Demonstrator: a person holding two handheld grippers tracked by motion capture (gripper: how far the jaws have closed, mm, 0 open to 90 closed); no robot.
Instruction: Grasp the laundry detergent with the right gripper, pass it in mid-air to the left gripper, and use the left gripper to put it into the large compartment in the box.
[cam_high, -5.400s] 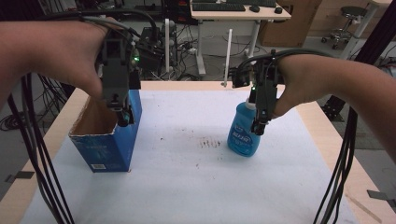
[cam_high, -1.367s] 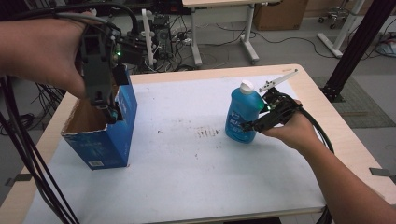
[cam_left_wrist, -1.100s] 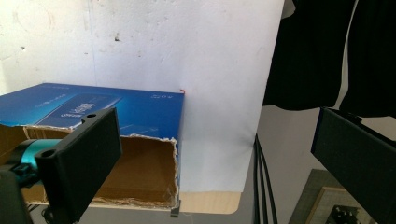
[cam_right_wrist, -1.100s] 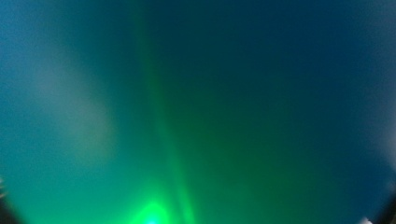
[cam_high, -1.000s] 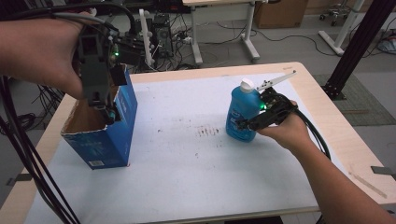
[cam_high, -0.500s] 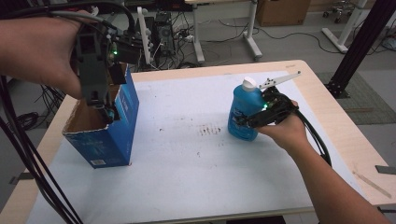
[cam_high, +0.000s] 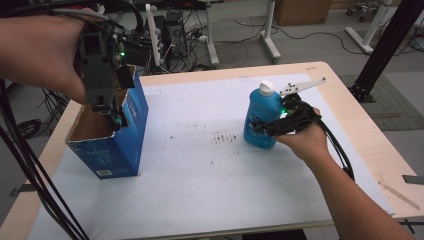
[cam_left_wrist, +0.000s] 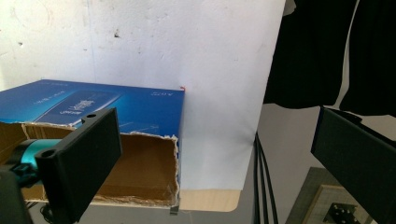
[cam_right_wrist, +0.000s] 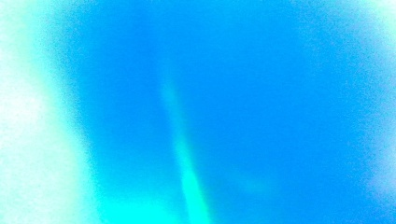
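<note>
Taking the blue box (cam_high: 112, 135) as your landmark: its open top is partly taken up by your left gripper (cam_high: 116, 119), jaws apart, one inside the cardboard wall. Right of the box, the white mat (cam_high: 200, 175) lies open up to the blue bottle (cam_high: 261, 117), which stands upright with your right gripper (cam_high: 260, 127) against its side. The mat in front of the box is also passable.

Your forearms are bare; each black hand-held gripper (cam_high: 116, 120) (cam_high: 260, 129) shows a green light and trails black cables.
</note>
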